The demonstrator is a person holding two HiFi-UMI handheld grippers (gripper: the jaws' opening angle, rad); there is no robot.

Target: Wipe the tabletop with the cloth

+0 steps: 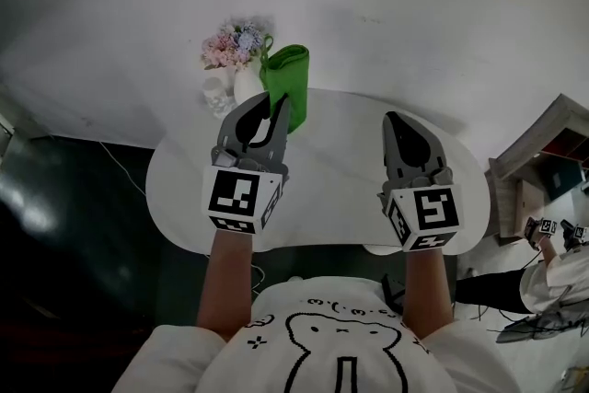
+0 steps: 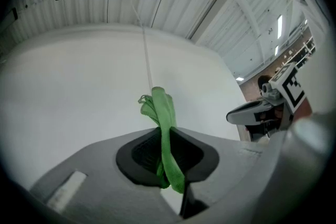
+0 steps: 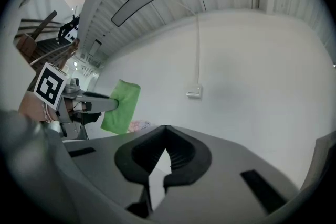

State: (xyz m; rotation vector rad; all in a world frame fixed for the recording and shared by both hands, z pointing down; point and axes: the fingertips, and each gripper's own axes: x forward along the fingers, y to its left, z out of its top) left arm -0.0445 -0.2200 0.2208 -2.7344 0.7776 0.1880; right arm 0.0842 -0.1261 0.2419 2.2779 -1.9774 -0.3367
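Observation:
A green cloth [image 1: 287, 76] hangs folded from my left gripper [image 1: 279, 102], which is shut on it above the back of the white oval tabletop [image 1: 336, 198]. In the left gripper view the cloth [image 2: 166, 113] runs between the jaws of my left gripper [image 2: 167, 136] and sticks out past the tips. My right gripper [image 1: 392, 119] is held over the right half of the table, jaws together with nothing between them. In the right gripper view my right gripper [image 3: 165, 131] points at the white wall, with the cloth [image 3: 121, 107] off to the left.
A white vase of pale flowers [image 1: 241, 60] and a small white figure [image 1: 217, 95] stand at the table's back left edge. A wooden shelf [image 1: 543, 152] and another person [image 1: 557, 267] are at the right. Dark floor lies to the left.

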